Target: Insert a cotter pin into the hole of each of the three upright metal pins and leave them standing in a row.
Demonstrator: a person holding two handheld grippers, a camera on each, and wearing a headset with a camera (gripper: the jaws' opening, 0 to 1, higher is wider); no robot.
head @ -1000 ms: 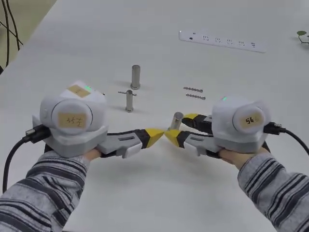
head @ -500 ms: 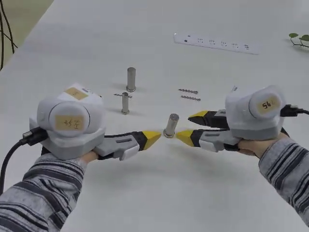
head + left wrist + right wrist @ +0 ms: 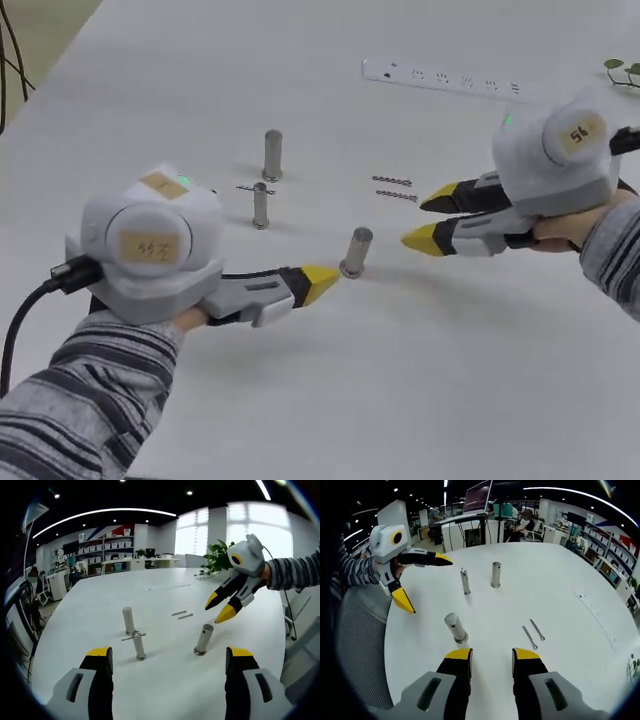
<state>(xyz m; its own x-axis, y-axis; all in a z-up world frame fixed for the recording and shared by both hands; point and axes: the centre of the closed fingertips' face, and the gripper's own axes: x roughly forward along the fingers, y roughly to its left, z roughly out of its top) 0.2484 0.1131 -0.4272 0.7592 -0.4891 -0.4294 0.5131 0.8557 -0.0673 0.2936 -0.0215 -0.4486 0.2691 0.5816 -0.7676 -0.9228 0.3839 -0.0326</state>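
Now the left gripper, jaws spread wide, tip just beside a metal pin mid-desk; right gripper near, jaws parted.

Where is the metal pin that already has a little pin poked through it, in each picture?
Head view: the pinned post stands left of centre, just in front of a plain post.
Left gripper view: the pinned post is low, left of centre.
Right gripper view: the pinned post is upper middle, left of the plain post.
Shared landmark: the two loose cotter pins, lying side by side.
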